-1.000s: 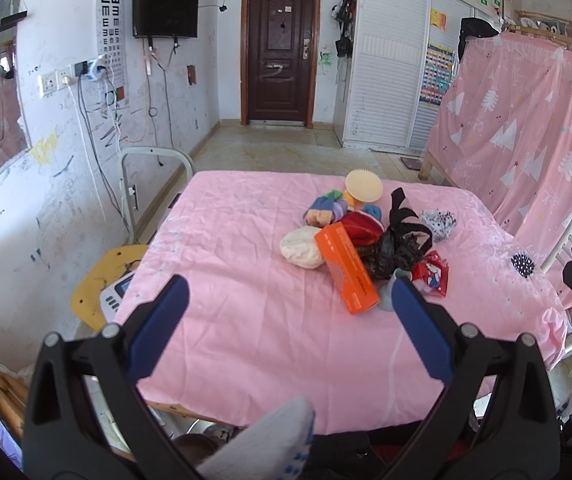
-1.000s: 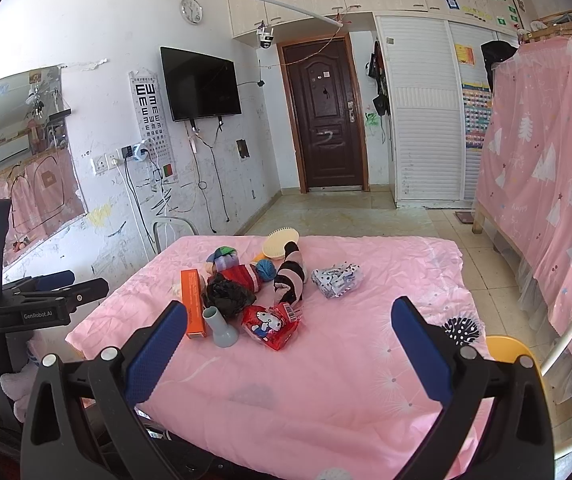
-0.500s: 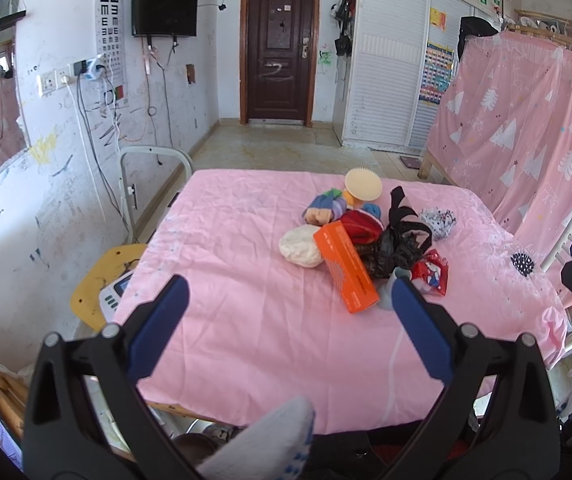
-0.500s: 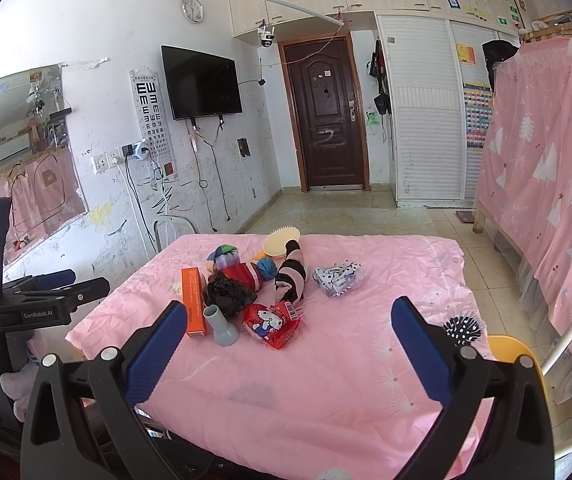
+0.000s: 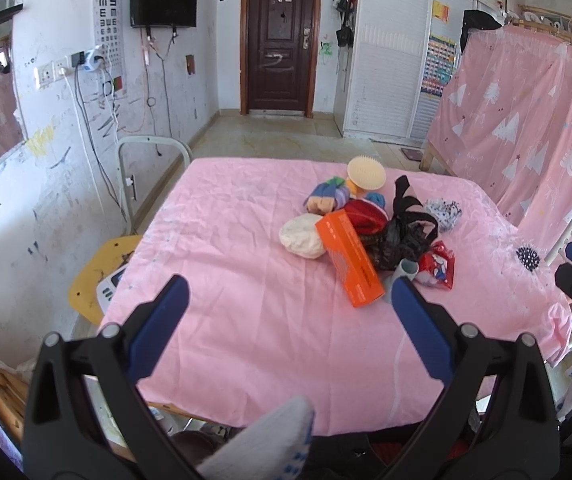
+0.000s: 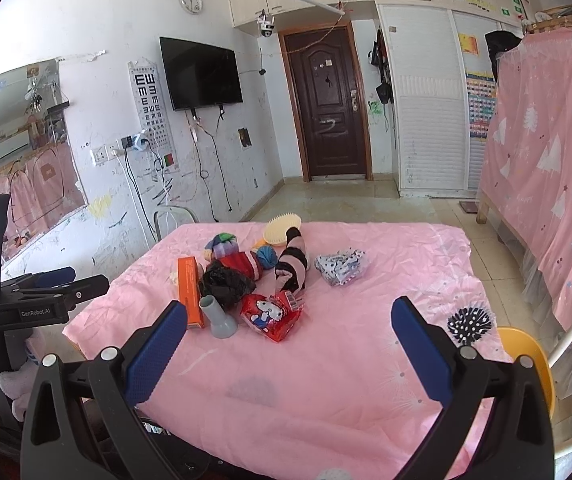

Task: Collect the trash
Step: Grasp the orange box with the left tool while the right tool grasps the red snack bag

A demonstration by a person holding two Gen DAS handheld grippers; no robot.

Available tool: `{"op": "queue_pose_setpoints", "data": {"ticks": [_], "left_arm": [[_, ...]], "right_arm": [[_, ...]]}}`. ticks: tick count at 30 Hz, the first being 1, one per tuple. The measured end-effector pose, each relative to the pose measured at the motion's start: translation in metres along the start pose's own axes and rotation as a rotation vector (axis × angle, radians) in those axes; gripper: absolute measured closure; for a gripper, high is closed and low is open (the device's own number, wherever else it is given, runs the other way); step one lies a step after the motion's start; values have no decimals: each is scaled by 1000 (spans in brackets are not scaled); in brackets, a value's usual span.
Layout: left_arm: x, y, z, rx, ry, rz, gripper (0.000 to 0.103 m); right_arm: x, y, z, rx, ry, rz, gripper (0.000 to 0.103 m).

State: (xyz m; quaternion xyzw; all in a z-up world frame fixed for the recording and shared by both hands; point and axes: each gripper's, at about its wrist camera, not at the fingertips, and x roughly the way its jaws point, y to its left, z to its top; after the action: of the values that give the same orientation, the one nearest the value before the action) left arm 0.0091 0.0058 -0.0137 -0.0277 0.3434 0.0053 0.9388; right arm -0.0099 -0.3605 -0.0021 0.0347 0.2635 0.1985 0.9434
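A heap of items lies on the pink-covered table [image 5: 246, 280]: an orange box [image 5: 350, 260], a crumpled black plastic bag [image 5: 400, 240], a red snack wrapper [image 5: 438, 266], a grey cup [image 5: 404, 274], a white lump [image 5: 300, 236], balled socks and a round comb [image 5: 366, 174]. My left gripper [image 5: 286, 300] hangs open over the table's near edge, short of the heap. From the other side, my right gripper [image 6: 286, 320] is open too, with the red wrapper [image 6: 272, 316], grey cup [image 6: 220, 320] and orange box [image 6: 190, 290] just beyond its left finger.
A yellow chair [image 5: 98, 272] stands left of the table, another yellow seat [image 6: 526, 364] at its right corner. A white metal frame [image 5: 150, 160] stands by the wall. A pink curtain [image 6: 546, 160] hangs to the right. The left gripper's body [image 6: 38, 304] shows at the right wrist view's left edge.
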Motion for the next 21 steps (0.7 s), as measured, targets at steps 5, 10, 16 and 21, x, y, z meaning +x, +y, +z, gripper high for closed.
{"op": "queue_pose_setpoints", "data": {"ticks": [5,10,16,21], "left_arm": [[23,-4,-1,6,57,-23,6],[49,-9,2,16,111,-53,6],[77,-16,11,16,171,-100,6],[99,-20,18,4,219,-133,6]], "right_arm": [[28,2,0,-24,65,27,11],[59,7,5,-53,121,52,11],[94,5,5,-42,208,66,11],[115,0,6,-35,258,68,11]]}}
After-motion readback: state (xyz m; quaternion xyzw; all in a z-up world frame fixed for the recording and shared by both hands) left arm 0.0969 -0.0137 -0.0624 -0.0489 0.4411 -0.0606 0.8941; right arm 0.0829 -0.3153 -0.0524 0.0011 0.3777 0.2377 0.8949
